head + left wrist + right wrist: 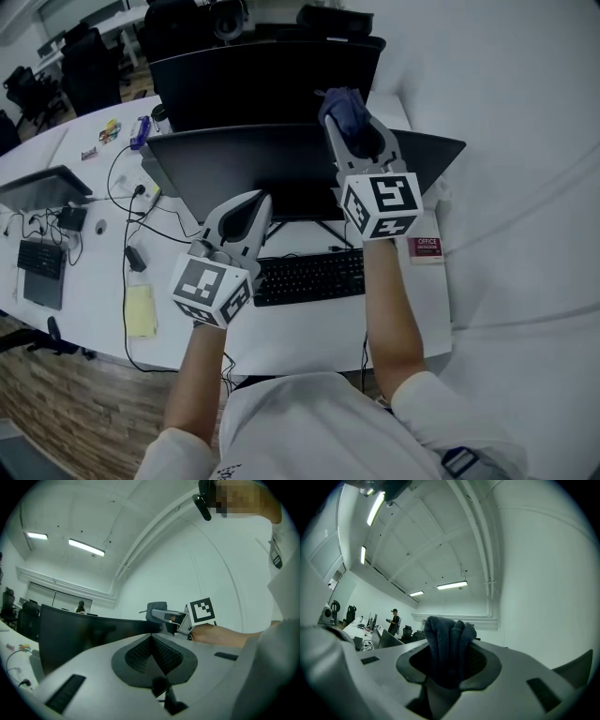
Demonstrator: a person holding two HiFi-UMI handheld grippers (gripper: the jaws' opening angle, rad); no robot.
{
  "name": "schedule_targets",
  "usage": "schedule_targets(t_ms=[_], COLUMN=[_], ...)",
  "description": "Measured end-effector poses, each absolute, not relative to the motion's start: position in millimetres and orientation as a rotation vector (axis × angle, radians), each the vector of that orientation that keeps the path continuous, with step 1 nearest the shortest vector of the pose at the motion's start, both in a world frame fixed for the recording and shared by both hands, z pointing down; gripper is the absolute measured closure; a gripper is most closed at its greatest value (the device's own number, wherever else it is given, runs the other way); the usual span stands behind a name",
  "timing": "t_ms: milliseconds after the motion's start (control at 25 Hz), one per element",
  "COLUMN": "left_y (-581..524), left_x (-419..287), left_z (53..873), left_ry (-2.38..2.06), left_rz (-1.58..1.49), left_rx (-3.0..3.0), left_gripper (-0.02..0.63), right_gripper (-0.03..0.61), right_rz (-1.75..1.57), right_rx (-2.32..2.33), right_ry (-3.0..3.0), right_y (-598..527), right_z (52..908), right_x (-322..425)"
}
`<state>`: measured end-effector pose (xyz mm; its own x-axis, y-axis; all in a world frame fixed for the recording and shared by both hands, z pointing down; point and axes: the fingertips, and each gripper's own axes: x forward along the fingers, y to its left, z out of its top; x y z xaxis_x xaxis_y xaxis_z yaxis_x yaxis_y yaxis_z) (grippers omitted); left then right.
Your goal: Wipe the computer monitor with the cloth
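On the white worktop (300, 336) the left hand-held gripper (255, 204) is raised in front of the dark monitor (234, 169), just above the black keyboard (309, 277). Its jaws are pressed together with nothing between them. More to the right, the right hand-held gripper (345, 114) is clamped on a thick, dark blue, folded cloth (337, 101) at the monitor's upper edge, touching or not I cannot tell, and at the far right lies a red card (424, 249) reading "OFFICE".
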<state>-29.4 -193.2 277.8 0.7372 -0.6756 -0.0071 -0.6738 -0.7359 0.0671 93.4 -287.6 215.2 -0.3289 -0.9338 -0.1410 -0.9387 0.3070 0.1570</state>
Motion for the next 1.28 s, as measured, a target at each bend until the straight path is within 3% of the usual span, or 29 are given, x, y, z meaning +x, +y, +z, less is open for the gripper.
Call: schedule_targets(t_ms=[1280], left_y=[-202], left_x=[-222], left_z=[295], left_ry=[-1.386], left_rz=[-0.048], left_rx=[2.731], left_gripper=[0.607], right_gripper=[0.439], right_rz=[0.323], right_rx=[-1.461], right_ry=[2.698], right_y=[-316], right_z=[221], right_x=[-149])
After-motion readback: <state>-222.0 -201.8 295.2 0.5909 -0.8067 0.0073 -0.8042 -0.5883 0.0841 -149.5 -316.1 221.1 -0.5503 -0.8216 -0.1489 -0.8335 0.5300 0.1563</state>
